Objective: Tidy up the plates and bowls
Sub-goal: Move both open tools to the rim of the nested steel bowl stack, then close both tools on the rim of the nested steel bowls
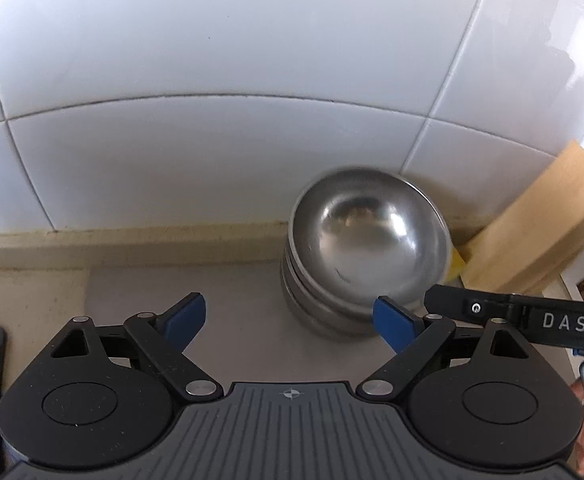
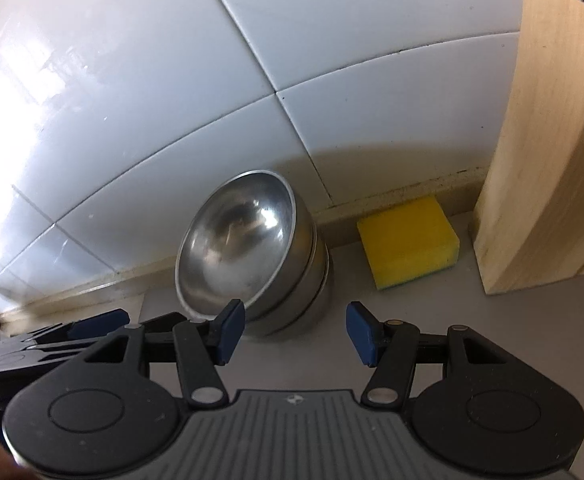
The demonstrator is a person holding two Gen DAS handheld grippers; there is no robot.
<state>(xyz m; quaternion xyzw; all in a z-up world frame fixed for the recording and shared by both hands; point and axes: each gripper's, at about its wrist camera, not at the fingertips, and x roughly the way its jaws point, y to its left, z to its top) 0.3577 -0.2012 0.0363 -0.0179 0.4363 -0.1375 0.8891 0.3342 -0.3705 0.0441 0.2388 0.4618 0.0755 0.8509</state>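
A stack of nested steel bowls (image 1: 365, 248) stands on the grey counter (image 1: 236, 292) against the white tiled wall, and the top bowl sits askew. My left gripper (image 1: 290, 320) is open and empty just in front of the stack, its right blue pad (image 1: 391, 322) close to the bowls' lower rim. In the right wrist view the same stack (image 2: 244, 248) lies ahead and slightly left. My right gripper (image 2: 295, 332) is open at a middling width with nothing between its pads; its left pad (image 2: 230, 330) is near the stack's base. The left gripper's frame (image 2: 52, 340) shows at the left.
A yellow sponge (image 2: 409, 242) lies by the wall to the right of the bowls. A wooden board (image 2: 543, 152) stands upright further right, also seen as the board (image 1: 539, 232). The right gripper's black frame marked DAS (image 1: 531, 316) crosses beside my left gripper.
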